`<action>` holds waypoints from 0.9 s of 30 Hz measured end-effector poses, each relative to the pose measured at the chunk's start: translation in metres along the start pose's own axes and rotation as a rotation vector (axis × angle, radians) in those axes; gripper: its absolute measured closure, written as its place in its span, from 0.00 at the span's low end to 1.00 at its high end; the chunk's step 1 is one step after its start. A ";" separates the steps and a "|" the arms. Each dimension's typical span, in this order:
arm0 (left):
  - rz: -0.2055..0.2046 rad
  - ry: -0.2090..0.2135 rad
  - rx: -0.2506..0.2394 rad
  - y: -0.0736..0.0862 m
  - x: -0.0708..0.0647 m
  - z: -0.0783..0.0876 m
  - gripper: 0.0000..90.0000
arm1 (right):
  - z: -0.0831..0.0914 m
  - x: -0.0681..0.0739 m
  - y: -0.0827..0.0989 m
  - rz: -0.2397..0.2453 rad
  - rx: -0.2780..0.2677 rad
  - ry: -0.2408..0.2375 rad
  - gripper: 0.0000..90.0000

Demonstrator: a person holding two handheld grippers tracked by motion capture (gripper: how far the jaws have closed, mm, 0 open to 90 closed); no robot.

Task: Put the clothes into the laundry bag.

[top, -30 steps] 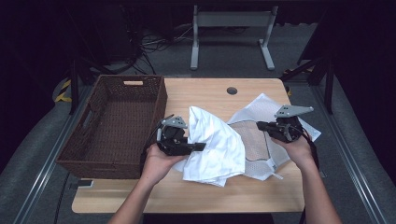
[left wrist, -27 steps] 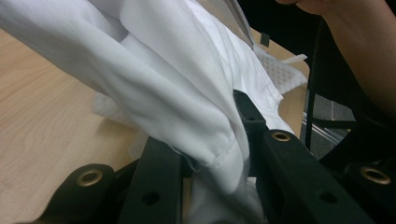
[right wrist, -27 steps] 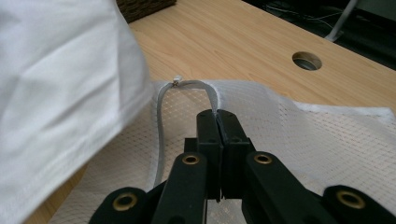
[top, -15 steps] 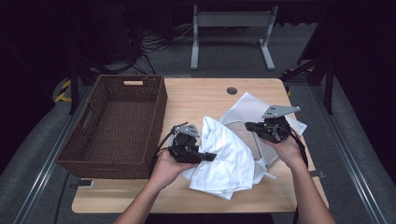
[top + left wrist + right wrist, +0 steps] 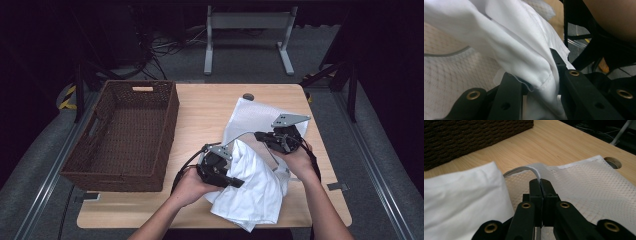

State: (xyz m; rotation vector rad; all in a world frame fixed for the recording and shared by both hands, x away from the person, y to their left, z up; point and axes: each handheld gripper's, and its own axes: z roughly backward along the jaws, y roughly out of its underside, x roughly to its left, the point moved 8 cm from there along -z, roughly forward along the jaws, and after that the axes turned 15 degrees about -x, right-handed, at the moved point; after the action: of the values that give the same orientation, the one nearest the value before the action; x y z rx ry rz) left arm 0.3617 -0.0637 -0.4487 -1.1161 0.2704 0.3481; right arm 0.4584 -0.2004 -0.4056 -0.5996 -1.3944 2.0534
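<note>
Cloth (image 5: 255,187) bunched at table's (image 5: 200,107) near edge, white, squeezed between jaws of left gripper (image 5: 235,182), spilling toward 5 o'clock of it. Mesh bag (image 5: 255,117) lies at 12 o'clock of cloth, its rim raised and pinched tight in closed right gripper (image 5: 260,136); cloth just beside bag's mouth, at 7 o'clock of right gripper. Basket (image 5: 125,135) at 9 o'clock, brown wicker, nothing seen inside.
</note>
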 end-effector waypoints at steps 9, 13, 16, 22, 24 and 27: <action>0.055 0.016 -0.001 0.005 0.013 -0.008 0.86 | 0.001 0.019 -0.007 0.031 -0.037 -0.096 0.99; 0.086 -0.025 -0.029 0.006 0.024 -0.002 0.86 | 0.001 0.027 -0.008 0.053 -0.040 -0.137 0.99; 0.105 -0.056 -0.053 0.007 0.032 0.003 0.86 | 0.002 0.032 -0.009 0.065 -0.043 -0.164 0.99; 0.136 -0.119 -0.101 0.008 0.046 0.019 0.86 | 0.001 0.035 -0.006 0.078 -0.024 -0.181 0.99; 0.147 -0.137 -0.119 0.008 0.049 0.025 0.86 | 0.001 0.035 -0.004 0.084 -0.009 -0.175 0.99; 0.172 -0.153 -0.166 0.006 0.054 0.036 0.86 | 0.001 0.033 0.000 0.093 0.020 -0.163 0.99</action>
State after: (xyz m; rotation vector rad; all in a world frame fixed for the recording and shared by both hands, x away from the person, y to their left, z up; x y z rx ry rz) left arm 0.4106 -0.0209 -0.4589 -1.2250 0.2051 0.6149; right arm 0.4335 -0.1788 -0.4067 -0.5064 -1.4601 2.2304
